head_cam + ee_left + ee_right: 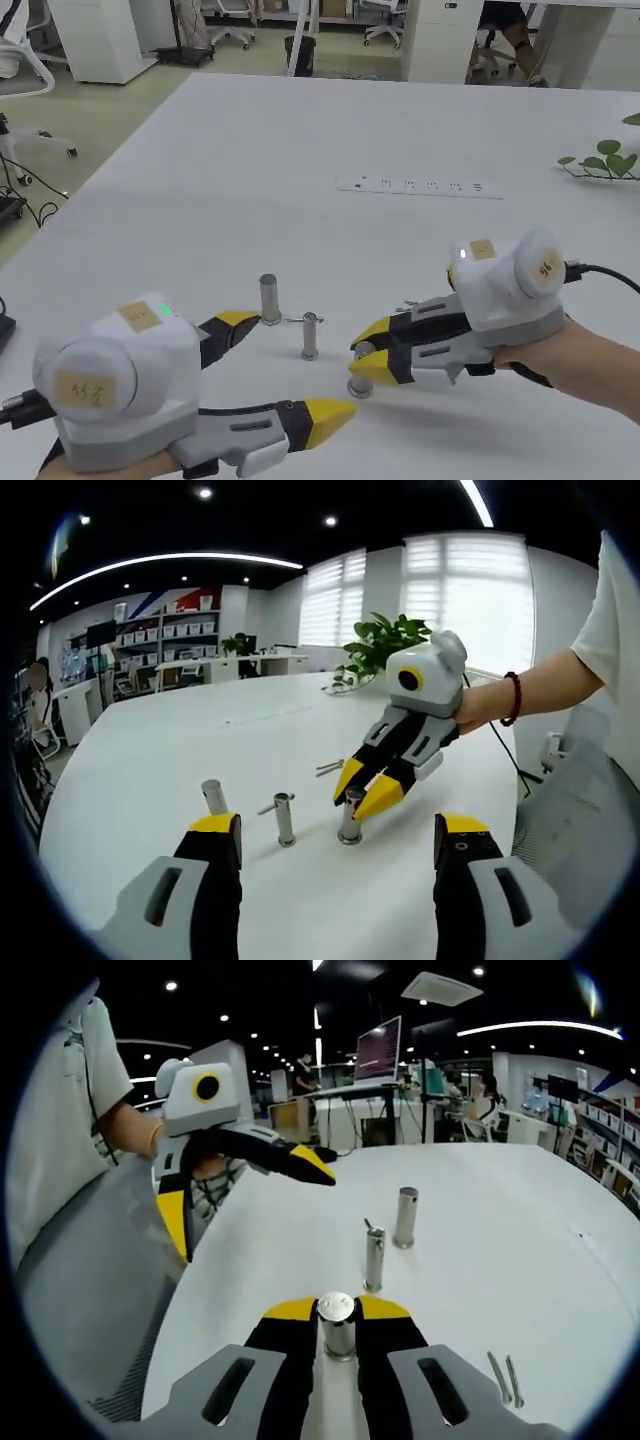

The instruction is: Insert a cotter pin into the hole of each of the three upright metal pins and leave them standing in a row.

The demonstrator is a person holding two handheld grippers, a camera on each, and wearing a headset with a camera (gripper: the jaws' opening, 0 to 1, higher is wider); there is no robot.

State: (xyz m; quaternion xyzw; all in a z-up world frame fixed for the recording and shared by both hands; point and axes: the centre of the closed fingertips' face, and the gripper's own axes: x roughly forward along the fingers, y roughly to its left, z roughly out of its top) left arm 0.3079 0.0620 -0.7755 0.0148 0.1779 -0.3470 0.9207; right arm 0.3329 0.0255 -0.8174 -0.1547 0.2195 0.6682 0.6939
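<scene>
I'd put the job at about a third done. Three pins stand in a rough row on the counter (300,170), and the middle pin (310,336) has a cotter (292,320) sticking out sideways near its top, through the hole as far as I can judge. The far pin (269,298) stands bare.

The step in hand is the near pin (337,1326). The right gripper (366,352) is down on it, its fingers (290,1312) closed on the pin's upper part, one on each side, seemingly to steady it upright. I see no cotter in that pin, though the fingers hide part of it.

The left gripper (287,368) hovers low on the person's side of the row. Its fingers (215,840) are wide apart, holding nothing and touching nothing.

Two loose cotters (505,1378) lie side by side on the counter beside the right gripper, away from the row. The next move, I'd guess, calls for the left gripper to reach over, pinch one by an end, and thread it level into the near pin's hole while the right keeps the pin from turning or tipping. It's thin wire going into a small hole, so it needs a straight approach; a skewed push could topple the pin or knock the middle one, which stands close by
</scene>
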